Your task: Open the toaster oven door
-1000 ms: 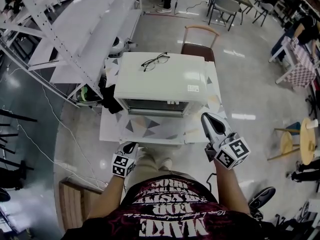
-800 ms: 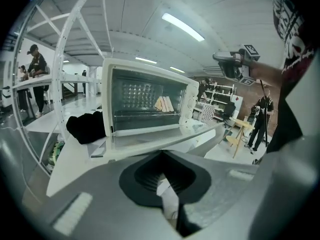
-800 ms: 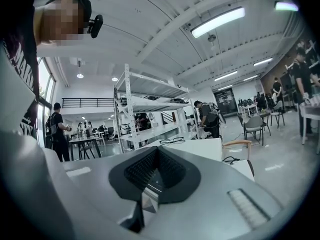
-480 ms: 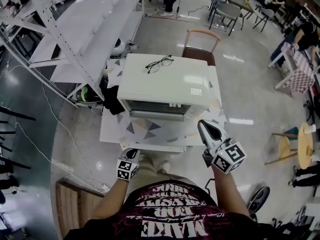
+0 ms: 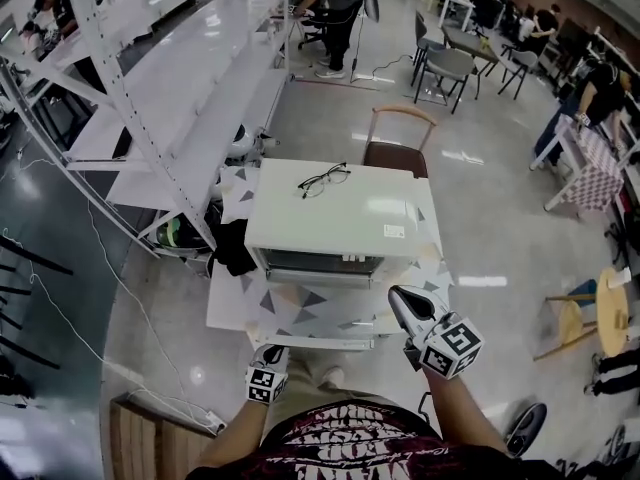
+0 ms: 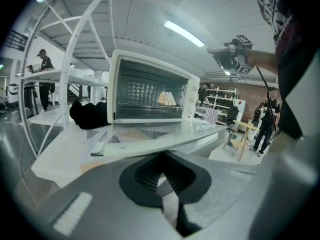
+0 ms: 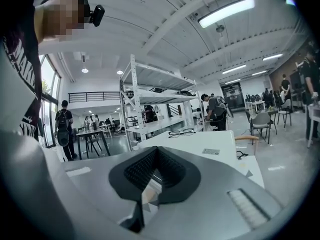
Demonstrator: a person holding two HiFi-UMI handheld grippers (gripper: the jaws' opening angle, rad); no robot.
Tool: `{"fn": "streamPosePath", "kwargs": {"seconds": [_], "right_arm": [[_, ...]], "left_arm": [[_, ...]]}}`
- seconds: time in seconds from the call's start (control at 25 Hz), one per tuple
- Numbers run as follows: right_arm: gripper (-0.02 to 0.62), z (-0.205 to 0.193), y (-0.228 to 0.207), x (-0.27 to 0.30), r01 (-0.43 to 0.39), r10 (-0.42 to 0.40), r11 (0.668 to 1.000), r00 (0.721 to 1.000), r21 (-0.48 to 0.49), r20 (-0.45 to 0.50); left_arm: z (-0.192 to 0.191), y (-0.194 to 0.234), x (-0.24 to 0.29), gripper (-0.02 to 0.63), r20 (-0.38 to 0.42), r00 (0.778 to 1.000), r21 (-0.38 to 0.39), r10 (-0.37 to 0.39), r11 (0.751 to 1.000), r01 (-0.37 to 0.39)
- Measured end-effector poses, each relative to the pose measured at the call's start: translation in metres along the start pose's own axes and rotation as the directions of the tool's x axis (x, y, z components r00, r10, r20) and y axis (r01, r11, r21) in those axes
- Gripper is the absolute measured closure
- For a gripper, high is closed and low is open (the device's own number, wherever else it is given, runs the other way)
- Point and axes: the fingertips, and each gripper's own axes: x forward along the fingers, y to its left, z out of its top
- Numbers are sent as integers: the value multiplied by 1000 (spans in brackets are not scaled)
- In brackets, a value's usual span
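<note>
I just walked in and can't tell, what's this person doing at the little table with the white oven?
A person holds a claw in each hand, facing a boxy white toaster oven on a small white triangle-patterned table. The right claw is raised near the oven's front right corner; the left claw hangs low by the table's near edge. Both are shut, empty and touching nothing. The oven door looks closed. Black-framed glasses lie on top.

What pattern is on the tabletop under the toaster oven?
Scattered grey triangles on the white tabletop; clearest in the head view.
</note>
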Motion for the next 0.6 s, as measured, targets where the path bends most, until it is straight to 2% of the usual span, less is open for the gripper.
{"fn": "streamPosePath", "kwargs": {"seconds": [0.16,0.32,0.44,0.52,0.6], "right_arm": [[569,1,-2,-1,1,-1,1000,1000,-7,0],[569,3,-6,-3,9,-8,1000,1000,-8,13],[569,6,-11,-6,15,-15,1000,1000,-4,24],[569,7,-15,-9,22,-22,1000,999,1,32],[569,9,-19,-13,30,-30,1000,999,7,42]], "left_arm": [[-7,2,5,604,13,1000,-15,7,1000,-7],[-14,3,7,603,-11,1000,-41,-23,999,23],[-25,2,7,581,-81,995,-33,-53,998,50],[-39,2,2,546,-156,986,-16,-64,998,62],[-50,7,-7,532,-197,978,-25,-65,998,61]]}}
